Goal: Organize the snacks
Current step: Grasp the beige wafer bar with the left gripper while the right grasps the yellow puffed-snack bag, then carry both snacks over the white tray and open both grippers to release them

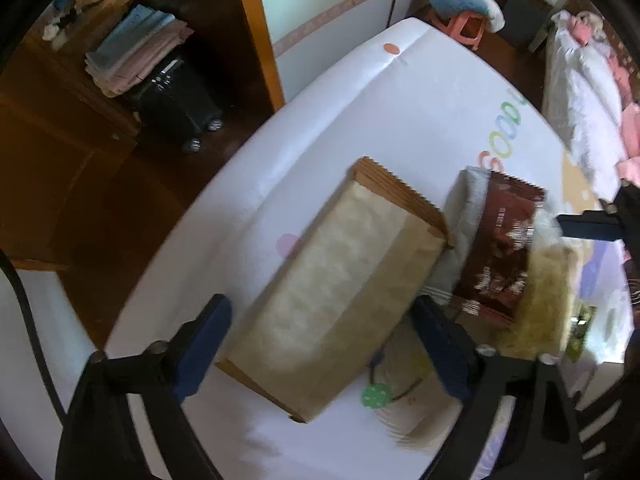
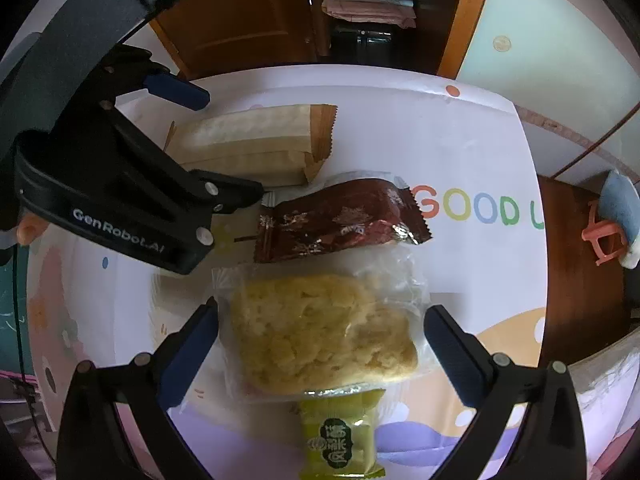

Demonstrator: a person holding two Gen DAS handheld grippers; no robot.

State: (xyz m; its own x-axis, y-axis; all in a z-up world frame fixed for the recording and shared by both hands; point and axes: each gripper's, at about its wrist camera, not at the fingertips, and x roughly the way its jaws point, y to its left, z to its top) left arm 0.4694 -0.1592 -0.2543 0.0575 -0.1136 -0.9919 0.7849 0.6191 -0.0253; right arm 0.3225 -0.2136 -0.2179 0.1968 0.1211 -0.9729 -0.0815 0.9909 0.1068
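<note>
**Two grippers, two snacks, both ready to pinch**

Here, four snacks lie in a row on the white tabletop (image 2: 460,152). The long tan paper bag (image 1: 340,276) is closest to the far edge, then the brown wrapper (image 2: 340,216), then the clear pack of yellow crumbly cake (image 2: 320,328), and last the small green pack (image 2: 344,436) toward the near edge.

The left gripper (image 1: 320,344) points down over the tan paper bag. Its fingers (image 1: 204,340) stand one on each long side, so the bag's long way runs across the gap. The fingers are not squeezing yet; I can see space at the sides.

The right gripper (image 2: 320,348) hangs over the clear pack of yellow crumbly cake. Its fingers (image 2: 452,352) are spread wide, with the pack between them and no squeeze on it.

Each hand is nearest its own snack. I think the next move is to close the fingers and lift.
</note>
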